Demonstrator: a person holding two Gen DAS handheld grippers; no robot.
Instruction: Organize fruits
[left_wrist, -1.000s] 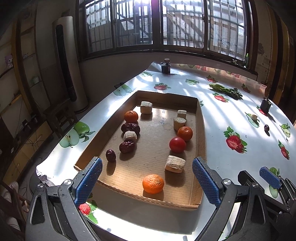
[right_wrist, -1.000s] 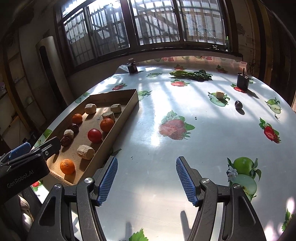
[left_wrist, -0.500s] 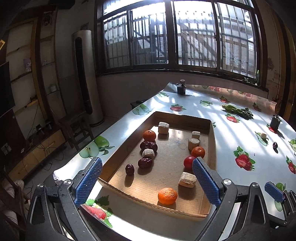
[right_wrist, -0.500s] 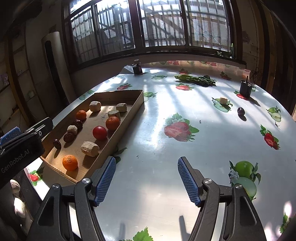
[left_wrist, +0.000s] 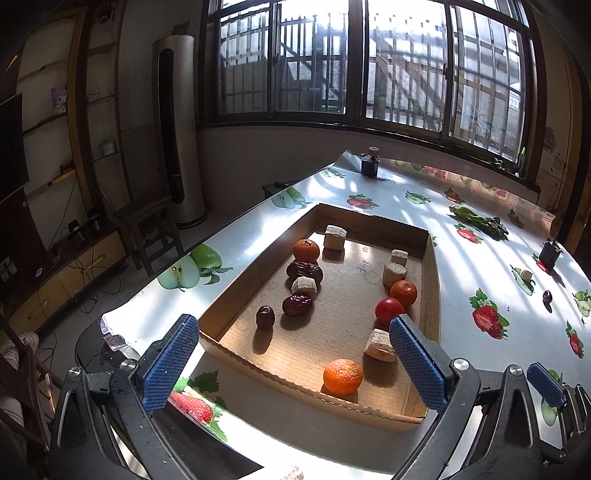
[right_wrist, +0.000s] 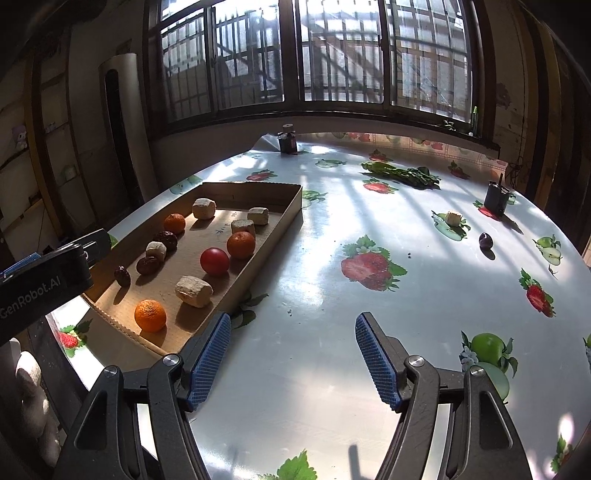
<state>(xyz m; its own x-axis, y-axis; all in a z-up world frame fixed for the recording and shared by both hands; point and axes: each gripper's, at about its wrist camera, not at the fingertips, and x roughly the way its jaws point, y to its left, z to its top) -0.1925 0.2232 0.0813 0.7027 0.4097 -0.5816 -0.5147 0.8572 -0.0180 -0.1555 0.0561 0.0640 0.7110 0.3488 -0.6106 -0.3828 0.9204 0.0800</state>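
Note:
A shallow cardboard tray (left_wrist: 431, 258) (right_wrist: 284, 221) on the table holds oranges (left_wrist: 342, 376) (right_wrist: 150, 315), a red tomato (left_wrist: 388, 309) (right_wrist: 214, 260), dark red dates (left_wrist: 297, 305) (right_wrist: 147, 264) and several beige chunks (left_wrist: 379, 344) (right_wrist: 194, 291). My left gripper (left_wrist: 293, 363) is open and empty, above the tray's near edge. My right gripper (right_wrist: 293, 363) is open and empty over bare tablecloth, right of the tray. A dark plum (right_wrist: 485, 240) (left_wrist: 547, 295) and a beige chunk (right_wrist: 453, 218) (left_wrist: 526, 274) lie loose at the table's right.
The fruit-print tablecloth (right_wrist: 369, 269) covers the table. Green vegetables (right_wrist: 402, 173) lie at the back. Small dark holders stand at the back (right_wrist: 287, 142) and right (right_wrist: 495, 195). The table's left edge drops to the floor beside a wooden stool (left_wrist: 147, 221).
Both grippers have risen and drawn back from the table, so the tray looks farther off. Both stay open. Nothing in the tray has moved.

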